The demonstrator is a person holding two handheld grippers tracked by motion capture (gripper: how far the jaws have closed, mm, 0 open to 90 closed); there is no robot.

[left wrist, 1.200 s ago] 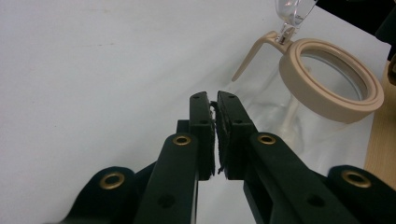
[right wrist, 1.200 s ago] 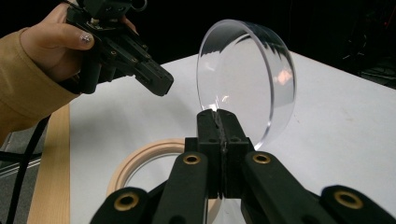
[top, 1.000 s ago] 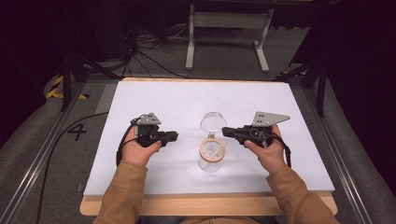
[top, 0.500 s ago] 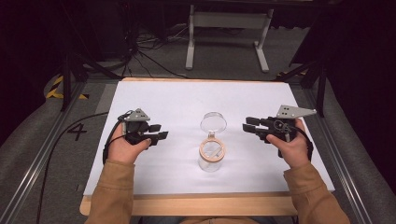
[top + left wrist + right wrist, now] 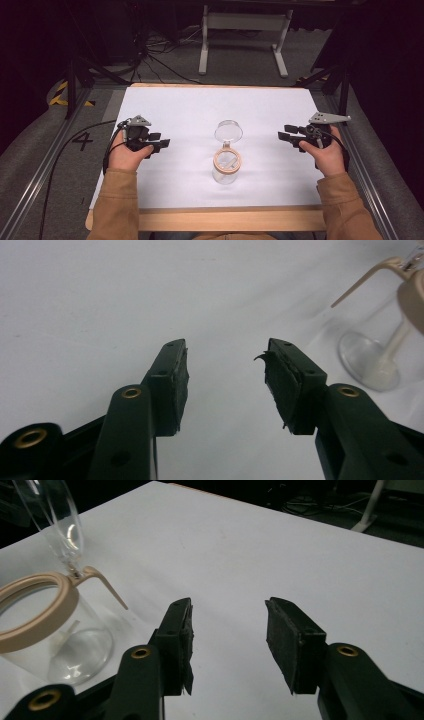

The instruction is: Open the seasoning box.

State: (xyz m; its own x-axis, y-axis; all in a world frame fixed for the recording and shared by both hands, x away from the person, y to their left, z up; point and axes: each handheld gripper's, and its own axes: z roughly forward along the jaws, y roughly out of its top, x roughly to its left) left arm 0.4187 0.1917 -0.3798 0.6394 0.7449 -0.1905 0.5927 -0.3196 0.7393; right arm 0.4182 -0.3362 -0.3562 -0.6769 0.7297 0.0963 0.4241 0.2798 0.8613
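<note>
A clear glass jar point(image 5: 226, 167) with a tan rim ring stands near the middle of the white table point(image 5: 190, 107), its clear hinged lid point(image 5: 228, 131) flipped open behind it. The jar point(image 5: 50, 630) sits at the left of the right gripper view and the jar point(image 5: 385, 340) at the right edge of the left gripper view. My left gripper point(image 5: 161, 144) is well left of the jar, my right gripper point(image 5: 286, 135) well right of it. Both point inward and stand open with nothing between the jaws, which have just been opening.
The white sheet ends on a wooden front edge point(image 5: 225, 220). Metal rails point(image 5: 30, 200) run along both sides. Beyond the far edge stand a grey metal stand point(image 5: 240, 22), loose cables point(image 5: 150, 55) and dark floor.
Both grippers have drawn away from the jar, the left one leftward and the right one farther rightward. Their jaws were nearly shut beside the jar and now stand open. The jar has stayed put.
</note>
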